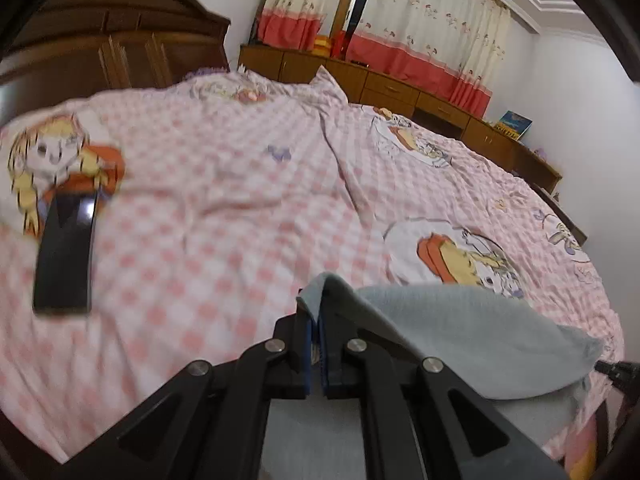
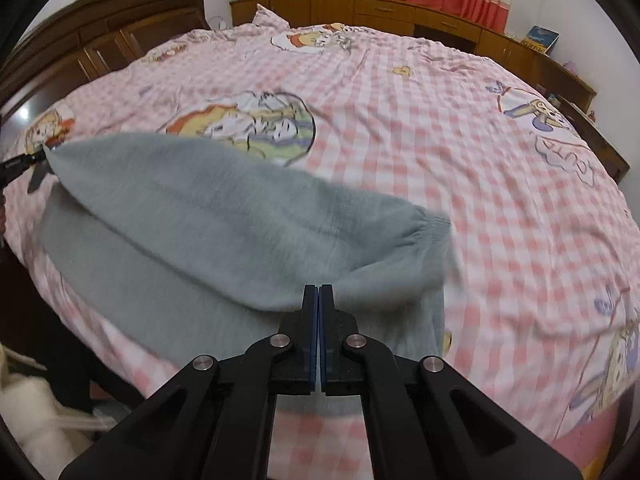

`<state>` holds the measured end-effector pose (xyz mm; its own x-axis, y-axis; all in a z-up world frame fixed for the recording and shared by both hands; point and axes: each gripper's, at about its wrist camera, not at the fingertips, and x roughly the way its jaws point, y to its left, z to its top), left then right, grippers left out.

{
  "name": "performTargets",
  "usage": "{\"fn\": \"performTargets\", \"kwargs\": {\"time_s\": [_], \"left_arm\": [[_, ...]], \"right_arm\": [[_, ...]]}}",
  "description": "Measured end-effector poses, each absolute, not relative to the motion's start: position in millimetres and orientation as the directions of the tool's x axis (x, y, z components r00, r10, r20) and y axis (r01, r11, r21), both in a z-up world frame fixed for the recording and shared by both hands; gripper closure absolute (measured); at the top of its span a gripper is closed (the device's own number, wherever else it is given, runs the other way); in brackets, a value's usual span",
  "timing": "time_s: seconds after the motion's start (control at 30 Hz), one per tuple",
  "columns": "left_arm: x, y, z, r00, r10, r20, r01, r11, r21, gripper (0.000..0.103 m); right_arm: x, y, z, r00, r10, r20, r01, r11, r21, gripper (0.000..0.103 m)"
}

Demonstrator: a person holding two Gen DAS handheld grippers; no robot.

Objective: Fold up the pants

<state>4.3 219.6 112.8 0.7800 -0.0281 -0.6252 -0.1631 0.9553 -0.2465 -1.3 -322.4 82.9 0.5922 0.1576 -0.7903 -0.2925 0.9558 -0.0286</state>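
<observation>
Pink-and-white checked bedding [image 2: 400, 152] printed with cartoon figures covers a bed backed by a dark wooden headboard [image 1: 112, 40]. Grey pants [image 2: 208, 216] lie near its front edge, partly lifted. The left gripper [image 1: 318, 320] is clamped on 1 fabric edge; the right gripper [image 2: 319, 300] has its fingers pressed together at another edge. A black phone [image 1: 66, 252] rests on the bedding.
</observation>
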Motion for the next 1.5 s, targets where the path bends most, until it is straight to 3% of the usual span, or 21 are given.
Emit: {"fn": "performTargets", "kwargs": {"time_s": [0.27,0.33,0.4,0.43,0.6,0.7,1.1,1.5], "left_arm": [[-21,208,86,0.747,0.0,-0.664,-0.188,0.959,-0.212,0.098],[-25,207,84,0.742,0.018,-0.67,-0.198,0.961,-0.194,0.09],[-32,206,84,0.734,0.026,-0.679,-0.202,0.962,-0.181,0.069],[-35,206,84,0.733,0.028,-0.679,-0.202,0.963,-0.179,0.065],[-48,198,88,0.727,0.006,-0.687,-0.184,0.965,-0.187,0.043],[-52,187,91,0.732,-0.051,-0.68,-0.146,0.962,-0.23,0.036],[-15,138,68,0.682,-0.168,-0.712,-0.141,0.924,-0.354,0.033],[23,136,59,0.678,-0.169,-0.715,-0.174,0.909,-0.38,0.033]], "right_arm": [[-15,-336,62,0.579,0.154,-0.801,-0.175,0.983,0.063,0.098],[-16,-334,60,0.576,0.158,-0.802,-0.148,0.985,0.088,0.087],[-18,-334,59,0.581,0.167,-0.797,-0.126,0.985,0.115,0.074],[-20,-334,58,0.586,0.168,-0.792,-0.111,0.986,0.126,0.069],[-20,-334,48,0.577,0.209,-0.79,-0.058,0.975,0.216,0.068],[-18,-329,39,0.561,0.195,-0.804,-0.03,0.976,0.216,0.068],[-13,-340,39,0.568,0.249,-0.784,0.026,0.947,0.32,0.068],[24,-369,42,0.583,0.307,-0.752,0.133,0.878,0.461,0.065]]}}
